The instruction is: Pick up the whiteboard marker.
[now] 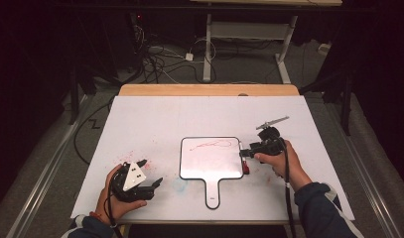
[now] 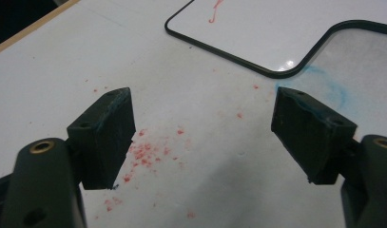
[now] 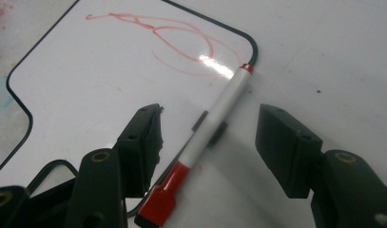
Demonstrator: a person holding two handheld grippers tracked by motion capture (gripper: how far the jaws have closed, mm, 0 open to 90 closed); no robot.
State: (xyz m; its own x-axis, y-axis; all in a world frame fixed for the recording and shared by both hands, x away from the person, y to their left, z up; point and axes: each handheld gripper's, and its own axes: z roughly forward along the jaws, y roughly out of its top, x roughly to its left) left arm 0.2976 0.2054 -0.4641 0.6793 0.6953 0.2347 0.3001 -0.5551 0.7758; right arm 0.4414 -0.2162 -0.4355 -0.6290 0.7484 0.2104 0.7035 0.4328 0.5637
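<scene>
A small handled whiteboard (image 1: 211, 159) lies mid-table with a red scribble (image 1: 215, 144) near its top. A white marker with a red cap (image 3: 208, 134) lies along the board's right edge (image 1: 244, 163). My right gripper (image 1: 243, 152) hovers over the marker, and in the right gripper view (image 3: 208, 142) the jaws stand apart on either side of it, with gaps to both pads. My left gripper (image 1: 151, 173) rests at the table's front left, and in the left gripper view (image 2: 203, 137) it is open wide over red specks, with nothing between its jaws.
The white table top (image 1: 155, 116) carries red smudges (image 1: 122, 157) at the left and a faint blue smear (image 2: 329, 85) by the board's lower left corner. A wooden strip (image 1: 209, 89) edges the far side. Cables (image 1: 155, 59) and desk legs stand on the floor beyond.
</scene>
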